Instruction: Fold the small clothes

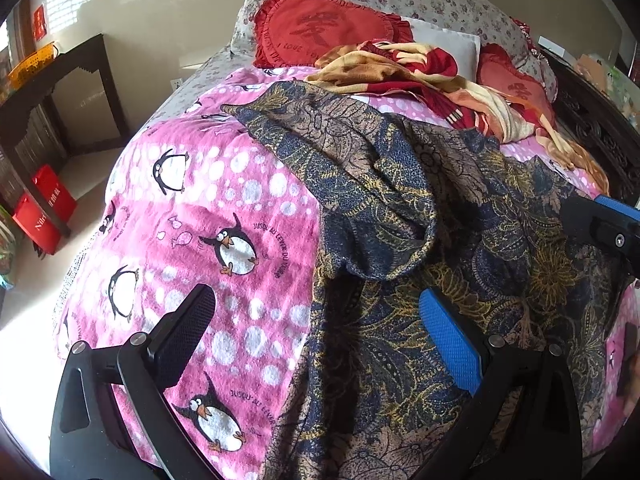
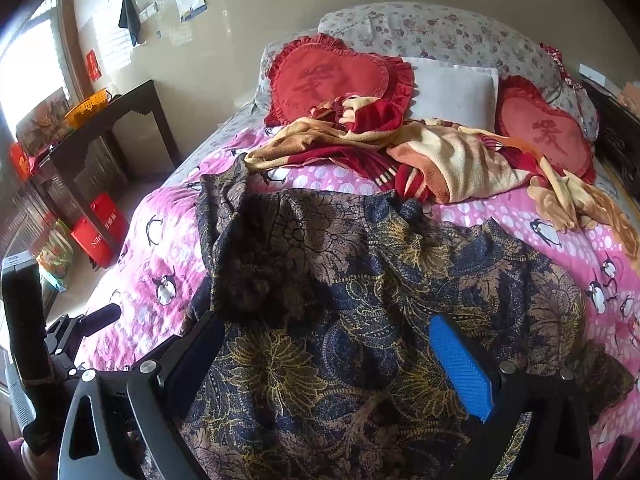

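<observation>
Both tools are over the near end of the bed [image 2: 168, 208], with its pink penguin blanket [image 1: 192, 216].

Dark floral garment [image 1: 400, 184]: lies spread and rumpled on the blanket. Its long axis runs away from me, from the near bed edge toward the pillows. One narrow end, possibly a sleeve, reaches far-left. A raised fold sits mid-cloth.

My left tool [image 1: 316, 344]: jaws wide apart, nothing between them. It straddles the garment's left edge: the black finger [image 1: 184, 340] is over bare blanket, the blue finger [image 1: 448, 344] over cloth. I cannot tell whether either finger touches the cloth.

My right tool [image 2: 328, 360]: jaws also spread wide, holding nothing. Both fingers are over the garment's near middle, and the cloth runs straight ahead from them.

Relation that matters: the left edge lies directly between my left tool's fingers, so the left hand is nearer that border. The right border lies off to the right of my right tool, near but not under it.

Judgement: folding has not begun; the cloth is unsmoothed. Next move likely needs each tool on its own side edge, then a fold across the long axis.

A second, red-and-cream cloth [image 2: 440, 152] lies beyond, just touching the garment's far end. A red heart cushion [image 2: 332, 76] sits behind it.
</observation>
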A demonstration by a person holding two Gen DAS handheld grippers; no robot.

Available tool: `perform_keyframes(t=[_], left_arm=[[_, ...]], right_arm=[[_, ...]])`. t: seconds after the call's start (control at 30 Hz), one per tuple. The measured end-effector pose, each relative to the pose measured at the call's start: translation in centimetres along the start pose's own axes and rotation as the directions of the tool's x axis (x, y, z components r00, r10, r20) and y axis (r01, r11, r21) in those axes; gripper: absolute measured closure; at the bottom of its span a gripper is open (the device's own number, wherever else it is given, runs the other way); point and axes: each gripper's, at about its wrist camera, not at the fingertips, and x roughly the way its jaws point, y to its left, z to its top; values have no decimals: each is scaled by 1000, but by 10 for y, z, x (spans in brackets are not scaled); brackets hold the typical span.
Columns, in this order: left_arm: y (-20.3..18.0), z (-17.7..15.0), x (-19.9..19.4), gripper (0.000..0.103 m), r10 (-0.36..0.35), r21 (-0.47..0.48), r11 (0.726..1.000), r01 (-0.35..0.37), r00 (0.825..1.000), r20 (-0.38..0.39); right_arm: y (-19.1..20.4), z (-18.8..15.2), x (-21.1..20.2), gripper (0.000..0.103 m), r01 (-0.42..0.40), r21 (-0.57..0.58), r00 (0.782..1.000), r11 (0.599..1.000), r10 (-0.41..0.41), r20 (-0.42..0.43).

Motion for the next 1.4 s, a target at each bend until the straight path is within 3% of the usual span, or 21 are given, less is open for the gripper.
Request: perform_keyframes(t=[0.43,0.63,0.8,1.1,1.23,1.37,1.4], left_arm=[[-2,4,12,1,2,8,1000,-2,1000,-8],[1,8,20,1,-58,-5,998,58,998,7],[6,11,36,4,-81,-31,996,80,997,-16],[21,6,59,4,-122,-89,989,115,990,-77],[27,6,63,4,-146,-108,985,137,986,-82],[26,5,64,4,-146,-95,986,139,986,-74],[26,5,65,4,-143,-92,986,136,987,-74]], right_arm=[[4,8,11,1,3,-21,1000,1000,-4,-13],[2,17,16,1,-1,-22,1000,1000,1,-10],[11,46,32,1,-36,-54,999,998,36,-13],[53,124,114,5,-122,-92,989,988,113,-97],[72,151,163,19,-145,-88,983,985,133,-130],[99,165,209,22,-155,-117,972,981,130,-194],[107,167,222,31,-163,-133,967,978,132,-219]])
